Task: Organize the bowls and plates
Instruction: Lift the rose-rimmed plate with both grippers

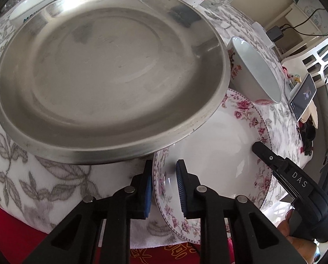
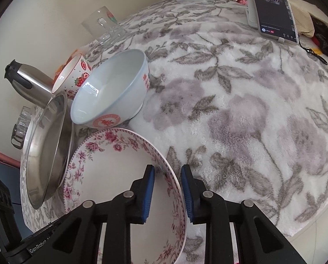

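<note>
Plates, two: one steel plate (image 1: 111, 70), one floral-rimmed china plate (image 1: 218, 154). Bowls, three: one pale blue bowl (image 2: 111, 92), one strawberry-patterned bowl (image 2: 72, 77), one white bowl (image 1: 36, 2) with lettering. Glass mug (image 2: 104, 26), one. Steel flask (image 2: 29, 83), one. Phone (image 2: 271, 8), one, propped upright.

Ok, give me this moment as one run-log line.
left gripper: shut on floral plate rim | right gripper: shut on opposite rim | steel plate: overlaps floral plate edge
</note>
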`<state>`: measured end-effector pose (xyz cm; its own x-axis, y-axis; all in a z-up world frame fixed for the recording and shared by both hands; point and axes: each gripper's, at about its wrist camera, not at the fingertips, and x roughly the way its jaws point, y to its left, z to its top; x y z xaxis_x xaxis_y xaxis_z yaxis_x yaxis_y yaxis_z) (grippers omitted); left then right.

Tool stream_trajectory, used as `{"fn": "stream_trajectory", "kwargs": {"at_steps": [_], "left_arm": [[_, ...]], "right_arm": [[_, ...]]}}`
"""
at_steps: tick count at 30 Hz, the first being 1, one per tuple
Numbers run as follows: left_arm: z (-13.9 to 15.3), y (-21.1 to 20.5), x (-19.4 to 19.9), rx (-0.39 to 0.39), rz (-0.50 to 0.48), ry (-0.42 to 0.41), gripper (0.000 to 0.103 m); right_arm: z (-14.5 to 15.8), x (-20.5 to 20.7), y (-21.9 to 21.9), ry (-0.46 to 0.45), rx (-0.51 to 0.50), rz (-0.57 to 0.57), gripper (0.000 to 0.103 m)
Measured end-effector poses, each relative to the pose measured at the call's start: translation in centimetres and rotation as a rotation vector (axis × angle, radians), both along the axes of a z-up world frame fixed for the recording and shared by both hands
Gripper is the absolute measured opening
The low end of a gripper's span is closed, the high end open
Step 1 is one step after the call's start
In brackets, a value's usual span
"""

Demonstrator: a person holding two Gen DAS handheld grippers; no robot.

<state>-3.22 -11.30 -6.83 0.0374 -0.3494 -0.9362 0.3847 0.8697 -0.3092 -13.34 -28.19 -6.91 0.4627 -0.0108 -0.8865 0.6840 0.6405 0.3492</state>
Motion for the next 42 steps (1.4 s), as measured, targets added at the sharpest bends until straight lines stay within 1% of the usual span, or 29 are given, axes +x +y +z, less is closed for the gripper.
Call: {"fn": "stream_trajectory", "kwargs": {"at_steps": [7, 10, 14, 21, 28, 35, 42], "left_arm": [[-0.2, -0.6, 0.2, -0.016, 0.019, 0.015, 0.021], [-0.3, 0.5, 0.3, -0.02, 0.019, 0.017, 0.021], [-0.3, 0.5, 0.3, -0.022, 0.023, 0.018, 0.021], [0.2, 0.2, -0.2, -0.002, 0.001, 0.005, 0.021], [0.5, -0.6, -0.3, -0.002, -0.025, -0.002, 0.021], [1.1, -1.2, -0.8, -0.016, -0.05, -0.019, 0.021], [1.5, -1.3, -1.1, -0.04, -0.064, -0.025, 0.021]], "right_arm": [[0.0, -0.1, 0.1, 0.001, -0.004, 0.008, 0.027], [0.1, 0.0, 0.1, 0.002, -0.001, 0.01, 0.027], [0.1, -0.2, 0.1, 0.002, 0.011, 0.008, 0.027], [0.2, -1.2, 0.3, 0.002, 0.025, 0.007, 0.027], [0.6, -2.4, 0.4, 0.011, 0.024, -0.002, 0.027], [1.1, -3.6, 0.5, 0.015, 0.017, -0.013, 0.027], [1.9, -4.7, 0.4, -0.01, 0.01, -0.026, 0.027]]}}
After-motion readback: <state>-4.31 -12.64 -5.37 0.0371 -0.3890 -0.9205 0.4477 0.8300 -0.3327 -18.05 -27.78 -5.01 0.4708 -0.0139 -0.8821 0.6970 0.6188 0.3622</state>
